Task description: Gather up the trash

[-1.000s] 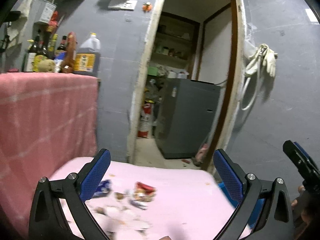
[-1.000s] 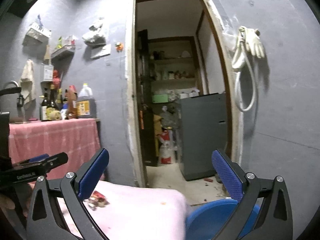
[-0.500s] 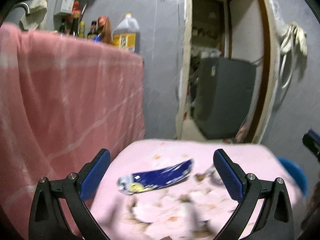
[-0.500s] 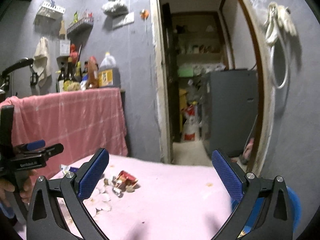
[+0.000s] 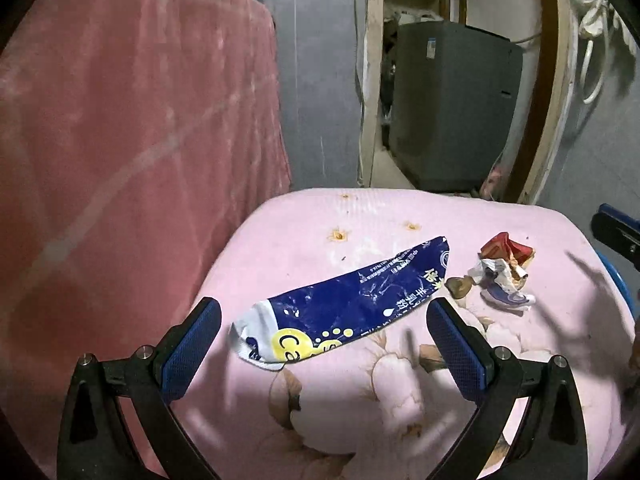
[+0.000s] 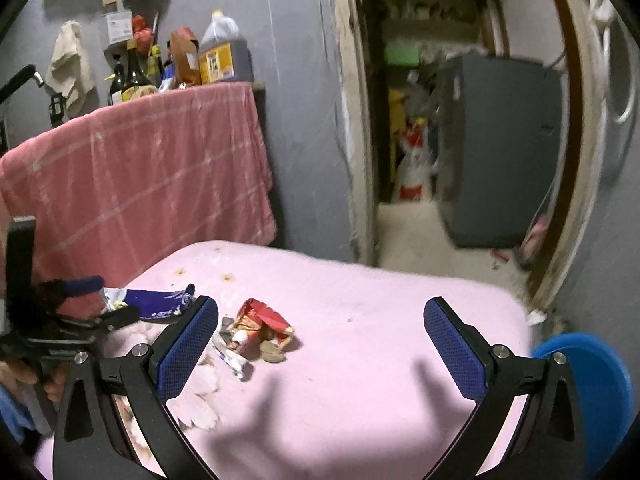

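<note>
A flattened blue wrapper (image 5: 352,304) lies on the pink-covered surface (image 5: 360,216), its white-and-yellow end just ahead of my open, empty left gripper (image 5: 320,344). A crumpled red-and-white wrapper (image 5: 505,270) lies to its right with a small brown scrap (image 5: 459,286) beside it. In the right wrist view the red wrapper (image 6: 262,322) sits just right of the left fingertip of my open, empty right gripper (image 6: 320,344). The blue wrapper (image 6: 156,300) lies further left, by the left gripper (image 6: 86,300).
A blue bin (image 6: 596,392) stands past the surface's right edge. A pink cloth (image 5: 132,140) hangs over a counter at left, with bottles (image 6: 180,64) on top. A doorway with a grey appliance (image 5: 452,104) is behind. Food stains (image 5: 338,234) mark the far part of the cover.
Both grippers have tilted down and moved closer to the pink surface. The blue wrapper now lies close between my left fingers; the red wrapper is now by my right gripper's left finger.
</note>
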`<state>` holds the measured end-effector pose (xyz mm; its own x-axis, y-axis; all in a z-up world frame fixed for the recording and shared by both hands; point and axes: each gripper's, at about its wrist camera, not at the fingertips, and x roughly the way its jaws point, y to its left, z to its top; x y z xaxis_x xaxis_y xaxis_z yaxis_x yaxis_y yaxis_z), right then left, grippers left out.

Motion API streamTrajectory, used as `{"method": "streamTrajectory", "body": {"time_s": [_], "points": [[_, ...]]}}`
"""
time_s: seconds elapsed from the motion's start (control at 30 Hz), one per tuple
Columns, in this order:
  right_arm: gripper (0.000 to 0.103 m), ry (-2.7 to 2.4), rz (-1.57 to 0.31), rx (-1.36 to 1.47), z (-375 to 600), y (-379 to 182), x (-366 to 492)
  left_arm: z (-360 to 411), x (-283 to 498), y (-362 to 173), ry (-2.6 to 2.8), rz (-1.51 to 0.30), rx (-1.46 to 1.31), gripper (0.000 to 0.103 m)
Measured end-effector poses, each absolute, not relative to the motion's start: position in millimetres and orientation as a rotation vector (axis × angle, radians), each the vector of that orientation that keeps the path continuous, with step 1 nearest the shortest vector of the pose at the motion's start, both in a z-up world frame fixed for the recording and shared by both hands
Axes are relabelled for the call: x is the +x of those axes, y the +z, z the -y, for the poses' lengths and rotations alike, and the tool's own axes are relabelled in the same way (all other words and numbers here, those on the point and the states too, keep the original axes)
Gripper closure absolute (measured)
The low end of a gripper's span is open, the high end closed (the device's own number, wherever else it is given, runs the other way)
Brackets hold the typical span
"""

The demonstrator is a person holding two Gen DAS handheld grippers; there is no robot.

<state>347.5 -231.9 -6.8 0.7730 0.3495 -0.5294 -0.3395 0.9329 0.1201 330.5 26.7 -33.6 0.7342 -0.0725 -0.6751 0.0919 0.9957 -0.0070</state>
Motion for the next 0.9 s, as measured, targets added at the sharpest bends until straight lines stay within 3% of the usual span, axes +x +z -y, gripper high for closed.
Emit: {"method": "streamTrajectory", "body": {"time_s": [0.2, 0.53, 0.63, 0.77, 0.9], "points": [[0.021, 0.455, -0.722, 0.044, 212, -24, 381, -29, 344, -32, -0.110, -0.751, 0.015, 0.003], [0.036, 0.527, -0.856, 0.056, 189, -50, 398, -27, 362, -45, -0.167, -0.857, 0.009, 0.003], [0.045, 0.533, -0.870, 0.063, 190, -53, 398, -24, 366, -47, -0.170, -0.871, 0.030, 0.004], [0.054, 0.549, -0.887, 0.076, 192, -56, 397, -19, 365, -51, -0.172, -0.887, 0.061, 0.008], [0.063, 0.570, -0.878, 0.111, 197, -56, 395, -17, 365, -54, -0.163, -0.892, 0.079, 0.021]]}}
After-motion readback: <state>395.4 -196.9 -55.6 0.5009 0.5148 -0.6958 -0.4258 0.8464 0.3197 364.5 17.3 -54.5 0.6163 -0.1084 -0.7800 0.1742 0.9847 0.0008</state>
